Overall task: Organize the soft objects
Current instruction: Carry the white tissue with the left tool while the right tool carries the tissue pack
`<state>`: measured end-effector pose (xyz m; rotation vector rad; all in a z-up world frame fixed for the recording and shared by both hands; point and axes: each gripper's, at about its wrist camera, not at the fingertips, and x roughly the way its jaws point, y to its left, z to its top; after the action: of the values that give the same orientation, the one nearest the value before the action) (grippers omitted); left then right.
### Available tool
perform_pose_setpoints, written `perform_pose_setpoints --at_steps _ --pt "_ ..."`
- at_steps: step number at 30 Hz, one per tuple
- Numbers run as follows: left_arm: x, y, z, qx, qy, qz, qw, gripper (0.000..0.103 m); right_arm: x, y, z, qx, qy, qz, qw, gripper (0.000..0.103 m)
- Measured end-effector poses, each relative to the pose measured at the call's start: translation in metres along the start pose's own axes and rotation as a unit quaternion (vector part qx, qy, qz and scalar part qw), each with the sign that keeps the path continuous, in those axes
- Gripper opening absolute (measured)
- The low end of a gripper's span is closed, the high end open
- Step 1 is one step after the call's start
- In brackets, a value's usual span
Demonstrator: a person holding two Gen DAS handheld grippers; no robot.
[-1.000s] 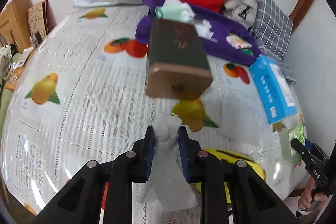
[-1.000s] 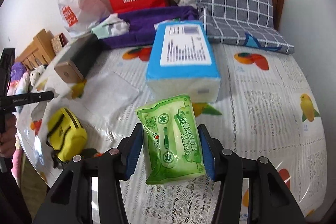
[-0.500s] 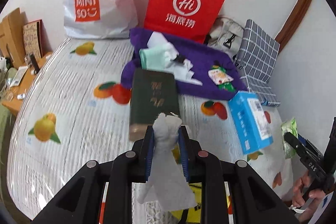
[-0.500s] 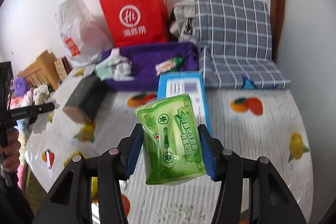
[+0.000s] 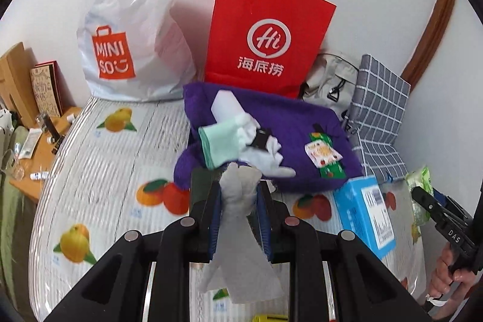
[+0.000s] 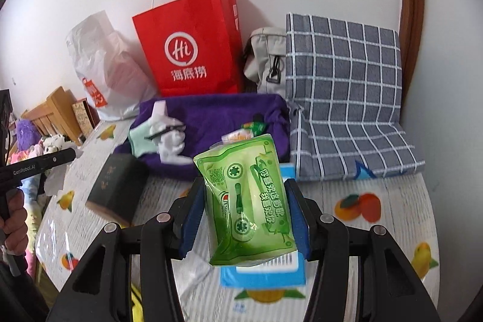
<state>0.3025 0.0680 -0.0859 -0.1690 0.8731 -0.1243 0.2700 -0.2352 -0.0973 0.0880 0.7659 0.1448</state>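
My left gripper (image 5: 240,195) is shut on a crumpled white tissue (image 5: 240,201) that hangs down between its blue pads, high above the bed. My right gripper (image 6: 246,195) is shut on a green wet-wipes pack (image 6: 246,201), also held in the air. Ahead of both lies a purple towel (image 5: 289,125) carrying a mint-green sock (image 5: 223,141), white cloths (image 5: 268,153) and a small snack packet (image 5: 324,156). In the left wrist view the right gripper with its green pack (image 5: 418,195) shows at the right edge, held by a hand.
A blue tissue box (image 5: 365,216) and a dark green box (image 6: 117,186) lie on the fruit-print bedcover (image 5: 105,186). A red paper bag (image 5: 265,41), a white plastic bag (image 5: 129,29), a grey bag (image 6: 267,59) and a checked cushion (image 6: 341,80) stand along the wall.
Both grippers have risen and pulled back from the bed with their loads still held. The dark green box and blue box now look smaller and lower; the bags and wall fill more of each view.
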Motion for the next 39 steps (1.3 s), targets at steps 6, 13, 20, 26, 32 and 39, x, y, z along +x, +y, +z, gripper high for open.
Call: perform_pose_setpoints --at_steps 6,13,20,26,32,39 --pt "0.015 -0.001 0.024 -0.005 -0.008 0.0 1.0 0.022 0.015 0.0 0.029 -0.005 -0.012 -0.002 1.0 0.052" --pt "0.032 -0.001 0.047 -0.009 -0.005 0.006 0.9999 0.022 0.037 -0.003 0.055 -0.004 -0.014 -0.006 1.0 0.052" --pt "0.055 0.0 0.068 -0.02 0.0 -0.001 0.9998 0.022 0.068 -0.002 0.078 -0.004 -0.007 -0.001 1.0 0.053" --pt "0.079 -0.004 0.085 -0.023 0.009 -0.008 0.9997 0.023 0.098 0.001 0.1 -0.006 -0.004 0.008 1.0 0.054" --pt "0.119 0.003 0.083 -0.033 0.047 0.0 0.9984 0.024 0.132 -0.006 0.104 0.008 0.014 0.018 1.0 0.054" --pt "0.142 0.017 0.086 -0.057 0.079 -0.006 0.9952 0.024 0.167 -0.015 0.097 0.012 0.051 0.021 0.998 0.054"
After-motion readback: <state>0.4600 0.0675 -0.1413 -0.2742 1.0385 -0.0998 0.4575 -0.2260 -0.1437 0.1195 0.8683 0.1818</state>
